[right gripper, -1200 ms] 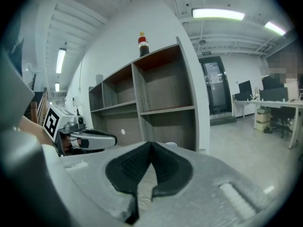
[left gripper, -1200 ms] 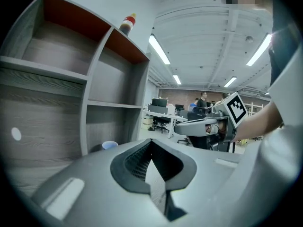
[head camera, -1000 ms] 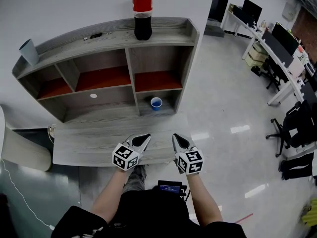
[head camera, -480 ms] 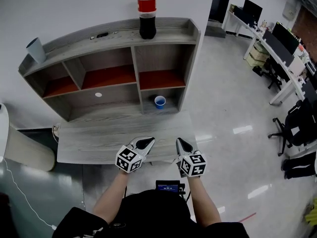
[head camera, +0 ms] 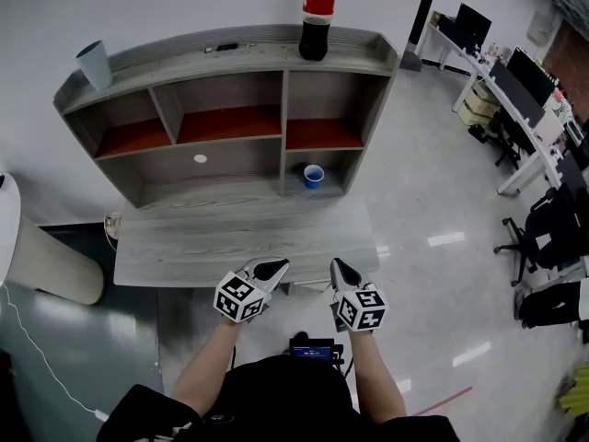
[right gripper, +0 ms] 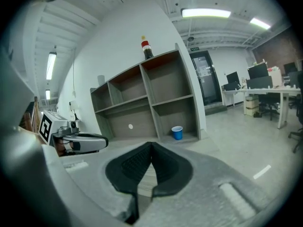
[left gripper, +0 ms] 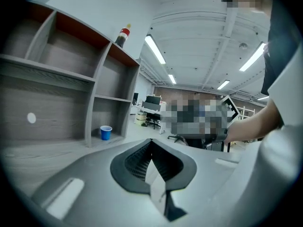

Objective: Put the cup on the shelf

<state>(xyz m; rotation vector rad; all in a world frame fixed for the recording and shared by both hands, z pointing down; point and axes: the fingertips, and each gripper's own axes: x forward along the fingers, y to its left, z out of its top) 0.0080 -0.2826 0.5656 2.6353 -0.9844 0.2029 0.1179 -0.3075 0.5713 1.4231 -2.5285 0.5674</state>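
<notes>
At the far left a white rounded bin (head camera: 37, 265) is standing just beside the left edge of the desk (head camera: 184, 247). A grey cup (head camera: 93, 64) is standing on the left end of the shelf (head camera: 276, 168), close to the top board's corner. The shelf is sitting along the back of the desk, against the wall. Its upper row is showing three compartments with red-brown floors. Below them a wide compartment is carrying a small white disc (head camera: 200, 158) on its back panel.

A cola bottle (head camera: 315, 26) is standing upright on the top board, right of the middle. The blue cup (head camera: 314, 176) is standing upright in the small lower right compartment, near its front lip. A broad strip of bare wood is lying between the shelf and the desk's front edge.

We are holding the left claw (head camera: 274, 265) and the right claw (head camera: 339, 267) side by side, apart, over that front edge. Each is pressed together on nothing, well apart from the blue cup. Past the desk's right edge, shiny floor (head camera: 433, 210) is opening toward office tables (head camera: 515, 109) with monitors.
</notes>
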